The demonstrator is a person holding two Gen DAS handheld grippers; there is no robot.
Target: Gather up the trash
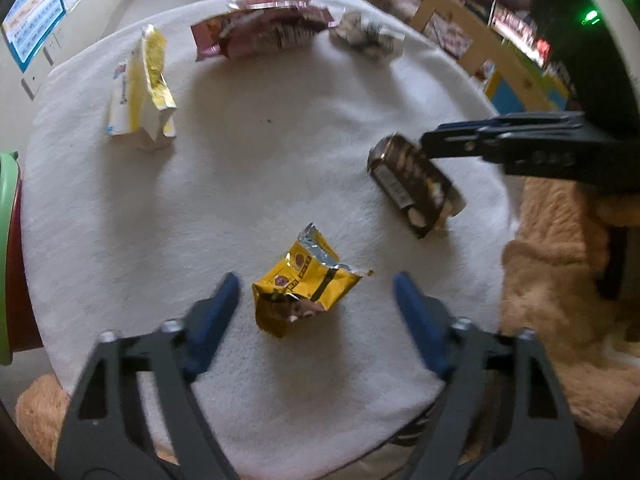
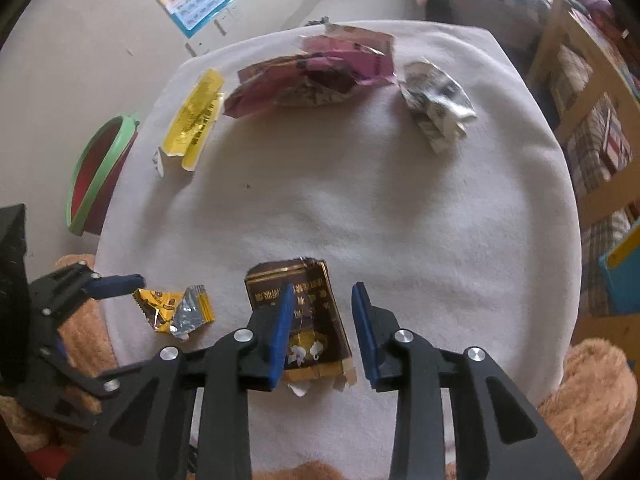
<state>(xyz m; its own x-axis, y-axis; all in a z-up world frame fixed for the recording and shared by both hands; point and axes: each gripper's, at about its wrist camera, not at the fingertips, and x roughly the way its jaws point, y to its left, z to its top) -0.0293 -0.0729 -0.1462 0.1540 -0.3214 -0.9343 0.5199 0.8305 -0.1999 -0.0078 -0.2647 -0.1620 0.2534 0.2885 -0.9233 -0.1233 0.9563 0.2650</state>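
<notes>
Blue-padded left tongs (image 1: 316, 296) gape wide, straddling a small yellow snack wrapper (image 1: 306, 286) on the white-clothed table (image 1: 240, 184) without touching it. The right tongs (image 2: 323, 312) stand partly open around a dark brown packet (image 2: 302, 316); whether the pads touch it is unclear. Farther off lie a yellow torn pouch (image 2: 196, 114), a pink wrapper (image 2: 316, 74) and crumpled paper (image 2: 436, 102). Beside the table's left edge a green-rimmed bin (image 2: 100, 172) shows a red inside, its contents hidden.

Left gripper (image 1: 316, 300) spread wide around yellow snack wrapper (image 1: 306, 286) on table (image 1: 240, 180); right gripper (image 1: 426, 145) touched brown wrapper (image 1: 412, 184).
</notes>
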